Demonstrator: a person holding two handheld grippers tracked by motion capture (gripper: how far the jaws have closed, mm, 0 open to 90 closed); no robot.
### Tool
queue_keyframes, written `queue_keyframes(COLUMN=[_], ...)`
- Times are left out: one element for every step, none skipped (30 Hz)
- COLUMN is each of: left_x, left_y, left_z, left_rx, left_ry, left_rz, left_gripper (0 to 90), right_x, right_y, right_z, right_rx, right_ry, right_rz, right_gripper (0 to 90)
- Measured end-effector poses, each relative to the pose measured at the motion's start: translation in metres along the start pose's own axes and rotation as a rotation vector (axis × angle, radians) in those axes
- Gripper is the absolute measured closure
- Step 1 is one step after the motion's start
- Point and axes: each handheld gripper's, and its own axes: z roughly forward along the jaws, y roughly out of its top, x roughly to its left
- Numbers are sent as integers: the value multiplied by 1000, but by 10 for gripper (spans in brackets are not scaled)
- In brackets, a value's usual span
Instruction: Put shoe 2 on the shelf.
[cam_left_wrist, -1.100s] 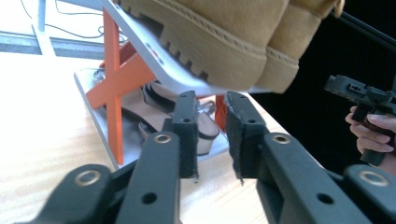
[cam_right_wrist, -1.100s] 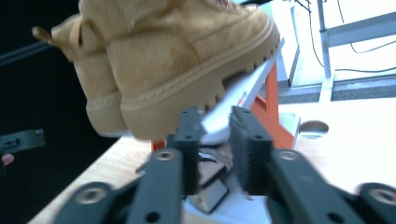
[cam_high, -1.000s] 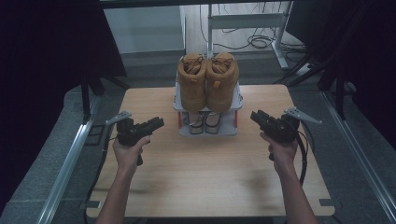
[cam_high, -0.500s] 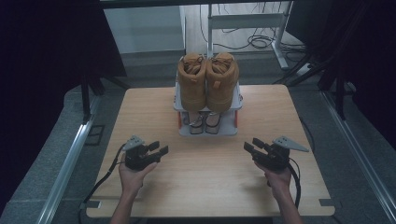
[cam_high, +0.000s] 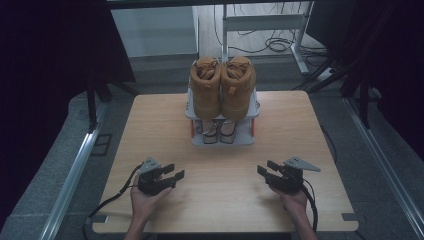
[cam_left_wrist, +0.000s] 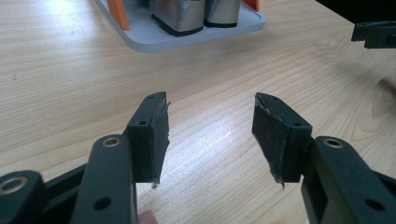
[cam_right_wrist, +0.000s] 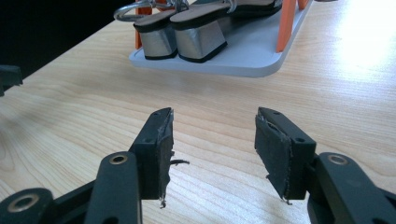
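Observation:
A grey two-level shoe rack (cam_high: 197, 139) with orange posts stands at the back middle of the wooden table (cam_high: 310, 125). A pair of tan boots (cam_high: 222, 85) rests on its top level. Below them sit sandals with silver block heels (cam_right_wrist: 187, 39), whose heels (cam_left_wrist: 180, 14) also face the left gripper view. My left gripper (cam_high: 172, 172) lies low near the front left, open and empty, its jaws (cam_left_wrist: 210, 126) wide over bare wood. My right gripper (cam_high: 265, 167) is at the front right, open and empty (cam_right_wrist: 212, 140). Both point roughly toward the rack.
The rack's grey base (cam_right_wrist: 243, 60) lies a short way ahead of both grippers. Each gripper view catches the other gripper at its edge (cam_left_wrist: 376, 32) (cam_right_wrist: 7, 77). Metal rails (cam_high: 75, 170) run along both table sides, and dark curtains hang around.
Both grippers have drawn back from beside the rack toward the near edge of the table and come down low. Both stay open.

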Motion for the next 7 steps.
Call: queue_keyframes(left_x=[0,0,0,0,0,0,0], left_y=[0,1,1,1,1,1,1], left_z=[-1,-2,-3,-4,-5,-4,-3], left_rx=[-5,-8,-11,-16,-18,-20,-20], left_ry=[-1,1,5,6,6,3,-3], left_rz=[-8,-7,-8,-9,-12,-14,-13], left_gripper=[460,459,457,455,451,451,451], right_x=[0,1,1,1,1,0,-1], right_y=[1,1,2,2,2,1,1], right_z=[0,-2,-3,-4,-6,-7,-8], right_rx=[-7,-11,-19,-21,-23,-26,-31], right_ry=[1,2,2,3,1,3,3], right_rz=[-2,-3,-5,-4,-5,-4,1], right_gripper=[467,464,458,452,448,445,445])
